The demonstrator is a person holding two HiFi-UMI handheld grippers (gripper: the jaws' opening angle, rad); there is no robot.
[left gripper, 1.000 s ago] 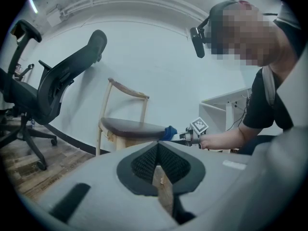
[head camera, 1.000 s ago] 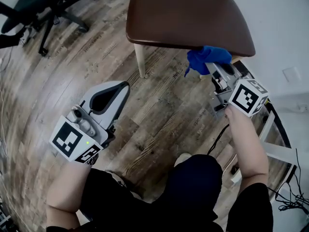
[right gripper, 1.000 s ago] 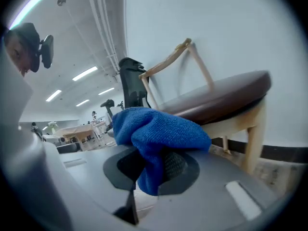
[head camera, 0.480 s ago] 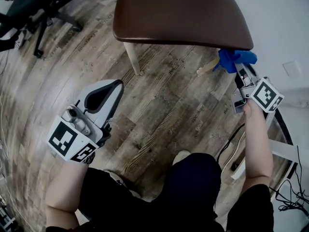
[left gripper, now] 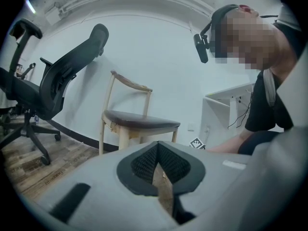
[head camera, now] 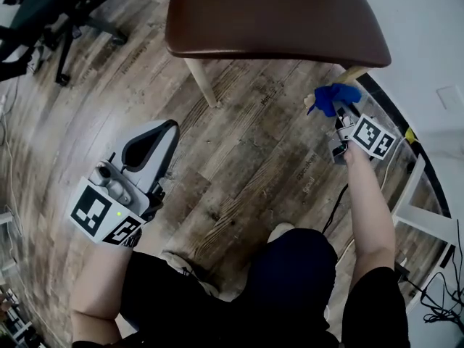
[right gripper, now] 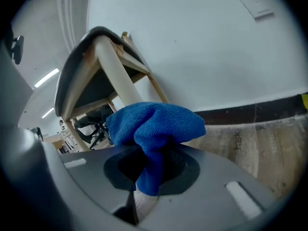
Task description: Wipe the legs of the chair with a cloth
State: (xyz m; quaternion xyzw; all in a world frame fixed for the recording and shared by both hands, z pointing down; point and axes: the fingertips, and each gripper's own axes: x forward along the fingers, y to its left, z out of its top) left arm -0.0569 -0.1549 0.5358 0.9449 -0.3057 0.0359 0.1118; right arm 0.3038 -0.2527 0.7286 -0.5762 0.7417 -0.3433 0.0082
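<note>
Left tool (head camera: 168, 126) hangs idle over the floor, its pads closed on nothing. Right tool (head camera: 339, 119) pinches the blue cloth (head camera: 333, 96), bunched against the chair's (head camera: 275, 13) near right leg (head camera: 354, 72), low down, under the seat's corner.

To wipe well, I would keep the bunch pressed to the leg and run along its full slant, from seat to foot, then turn the wrist to reach the far side. The fold looks thick, so the grip should hold. The other near leg (head camera: 199, 82) is well apart and likely comes later.

An office chair (head camera: 65, 13) stands at far left on the wood-plank floor (head camera: 246, 158). A white wall (head camera: 428, 35) with dark skirting (head camera: 395, 111) runs close by on the right, leaving little elbow room, and cables (head camera: 435, 296) trail at lower right.
</note>
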